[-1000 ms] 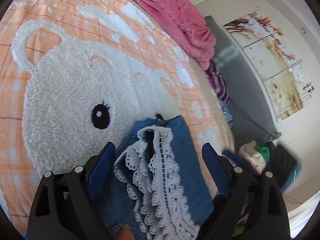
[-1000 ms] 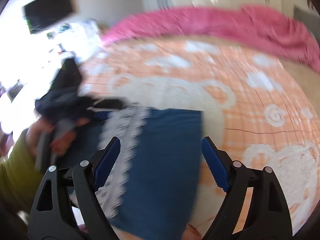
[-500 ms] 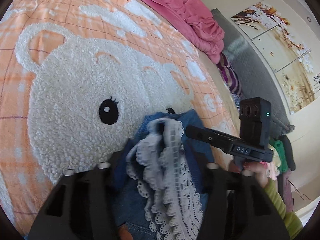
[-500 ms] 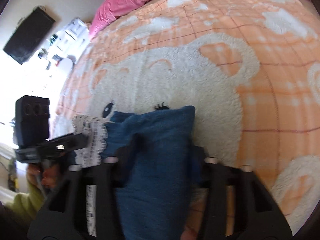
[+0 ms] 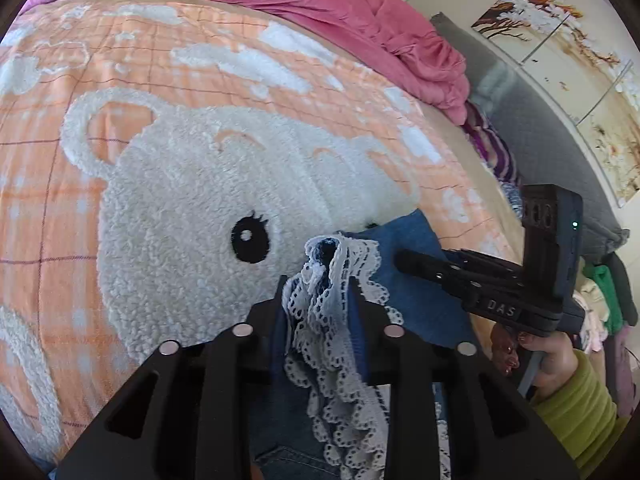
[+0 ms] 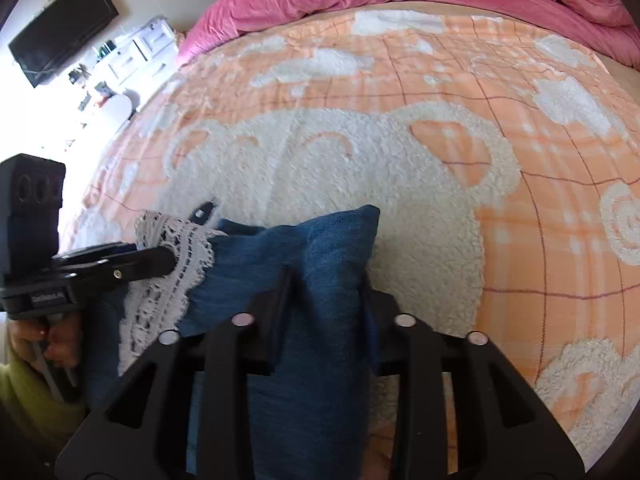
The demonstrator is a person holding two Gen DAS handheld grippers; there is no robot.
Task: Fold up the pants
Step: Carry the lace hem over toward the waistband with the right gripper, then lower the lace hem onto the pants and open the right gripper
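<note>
Now clamped: left gripper (image 5: 320, 292) closing on the lace (image 5: 340, 344), right gripper (image 6: 326, 292) easing apart yet pinching the pants (image 6: 320, 264), bunched on the blanket's (image 6: 400, 184) near edge.

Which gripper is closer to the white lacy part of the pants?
Left. The left gripper is pinching the white lace trim itself, jaws closing. The right gripper clamps the plain blue denim beside the lace, jaws easing open.

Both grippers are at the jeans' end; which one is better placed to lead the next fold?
Probably right: the right gripper pinches thick denim of the jeans, though its jaws are opening. The left gripper, closing, clamps mostly lace.
</note>
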